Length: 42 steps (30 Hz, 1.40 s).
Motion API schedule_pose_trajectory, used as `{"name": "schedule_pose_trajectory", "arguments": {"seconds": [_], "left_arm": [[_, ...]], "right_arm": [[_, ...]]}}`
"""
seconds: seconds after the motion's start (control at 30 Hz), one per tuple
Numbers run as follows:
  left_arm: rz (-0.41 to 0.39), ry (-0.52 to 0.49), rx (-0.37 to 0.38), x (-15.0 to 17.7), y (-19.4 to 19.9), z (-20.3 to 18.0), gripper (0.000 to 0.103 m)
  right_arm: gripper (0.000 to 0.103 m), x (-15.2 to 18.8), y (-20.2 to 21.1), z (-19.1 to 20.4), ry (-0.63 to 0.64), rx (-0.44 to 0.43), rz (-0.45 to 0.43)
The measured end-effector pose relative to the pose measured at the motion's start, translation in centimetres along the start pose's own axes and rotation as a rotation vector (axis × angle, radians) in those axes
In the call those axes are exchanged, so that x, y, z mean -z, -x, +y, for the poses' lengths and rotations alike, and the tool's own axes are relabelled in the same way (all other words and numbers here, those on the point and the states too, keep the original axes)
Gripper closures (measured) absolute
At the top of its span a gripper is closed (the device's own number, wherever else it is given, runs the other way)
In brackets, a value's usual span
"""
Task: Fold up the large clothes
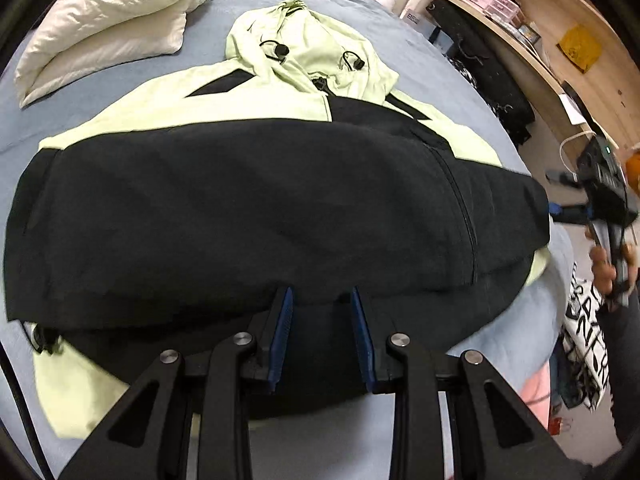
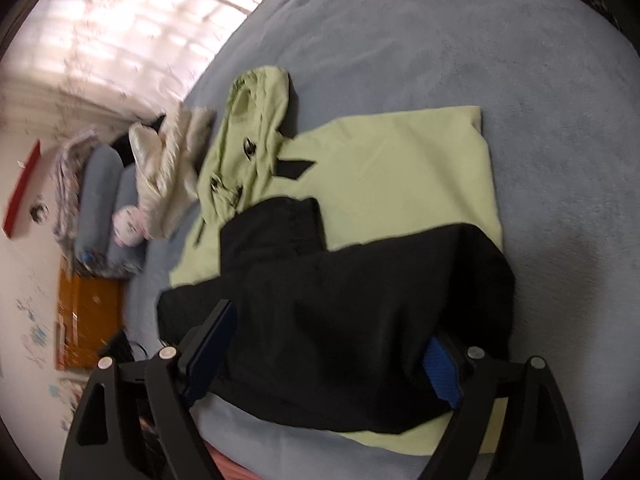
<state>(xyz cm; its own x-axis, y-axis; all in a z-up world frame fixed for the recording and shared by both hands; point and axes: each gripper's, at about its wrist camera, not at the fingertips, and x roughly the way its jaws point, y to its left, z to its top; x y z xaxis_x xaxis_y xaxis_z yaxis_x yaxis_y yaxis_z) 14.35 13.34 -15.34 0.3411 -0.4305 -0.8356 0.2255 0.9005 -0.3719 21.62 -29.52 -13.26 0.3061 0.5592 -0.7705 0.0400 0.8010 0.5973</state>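
- Jacket (image 1: 256,208), black and pale green, lies spread on the grey bed (image 1: 100,92), hood at the far end.
- Left gripper (image 1: 322,300) hovers at its near black hem, jaws narrowly parted, holding nothing.
- Right gripper (image 2: 332,332) stands wide open over the black panel, empty.
- Fabric looks light, limp, a bit slick; best pinched at hem or shoulder seams.
- White quilt (image 1: 116,20) lies far left; cluttered shelf (image 1: 560,40) right, neither obstructing.

The hooded jacket (image 1: 248,184) is black across its body and pale lime green at hood and shoulders, the bed (image 1: 100,92) blue-grey, the folded quilt (image 1: 116,20) cream-white, and each black claw, left (image 1: 322,334) and right (image 2: 328,360), carries blue pads.
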Motion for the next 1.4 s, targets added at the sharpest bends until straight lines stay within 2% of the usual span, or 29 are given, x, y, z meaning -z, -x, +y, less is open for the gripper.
{"name": "schedule_pose_trajectory", "arguments": {"seconds": [0.1, 0.2, 0.27, 0.4, 0.5, 0.57, 0.67, 0.77, 0.83, 0.93, 1.03, 1.2, 1.3, 1.37, 1.4], "left_arm": [[-0.018, 0.014, -0.005, -1.0, -0.3, -0.1, 0.076], [-0.042, 0.036, 0.001, -2.1, -0.4, -0.1, 0.076], [-0.063, 0.065, 0.013, -3.2, -0.4, 0.2, 0.076], [-0.095, 0.111, 0.025, -5.5, -0.7, 0.7, 0.076], [-0.120, 0.143, 0.014, -7.8, -1.3, 1.3, 0.076], [-0.134, 0.166, -0.003, -9.2, -1.9, 1.9, 0.076], [-0.144, 0.199, -0.036, -11.1, -2.9, 3.2, 0.076], [-0.138, 0.226, -0.071, -12.6, -4.0, 4.5, 0.076], [-0.133, 0.254, -0.097, -13.4, -4.5, 5.7, 0.076], [-0.139, 0.270, -0.093, -13.8, -3.8, 6.4, 0.076], [-0.157, 0.222, -0.091, -13.4, -2.4, 5.4, 0.076], [-0.177, 0.120, -0.022, -11.7, 1.5, 2.7, 0.076], [-0.165, 0.028, 0.051, -9.4, 3.8, 0.2, 0.071], [-0.143, -0.032, 0.093, -7.1, 4.5, -1.3, 0.059], [-0.130, -0.051, 0.098, -6.2, 4.4, -1.8, 0.058]], "right_arm": [[0.017, 0.6, -0.5, -0.1, 0.029, -0.003, 0.049], [0.017, 0.7, -1.2, 0.5, 0.051, -0.090, 0.111], [0.015, 0.0, -1.3, 1.3, 0.065, -0.170, 0.108], [0.015, -3.4, -1.3, 2.8, 0.032, -0.300, 0.025], [0.015, -7.6, -1.6, 2.2, -0.106, -0.393, -0.105], [0.015, -10.1, -2.4, 0.7, -0.244, -0.447, -0.178], [0.015, -12.8, -4.1, -0.7, -0.350, -0.401, -0.235], [0.014, -14.5, -6.3, -2.3, -0.432, -0.320, -0.245], [0.014, -14.8, -7.7, -3.7, -0.494, -0.293, -0.237], [0.014, -14.4, -8.6, -5.4, -0.551, -0.253, -0.230], [0.014, -13.7, -8.2, -6.0, -0.556, -0.265, -0.224], [0.014, -12.4, -6.0, -5.9, -0.504, -0.288, -0.220], [0.014, -11.5, -4.4, -5.4, -0.451, -0.297, -0.205], [0.014, -10.7, -3.4, -4.9, -0.403, -0.286, -0.199], [0.014, -10.1, -2.8, -4.3, -0.361, -0.271, -0.201]]}}
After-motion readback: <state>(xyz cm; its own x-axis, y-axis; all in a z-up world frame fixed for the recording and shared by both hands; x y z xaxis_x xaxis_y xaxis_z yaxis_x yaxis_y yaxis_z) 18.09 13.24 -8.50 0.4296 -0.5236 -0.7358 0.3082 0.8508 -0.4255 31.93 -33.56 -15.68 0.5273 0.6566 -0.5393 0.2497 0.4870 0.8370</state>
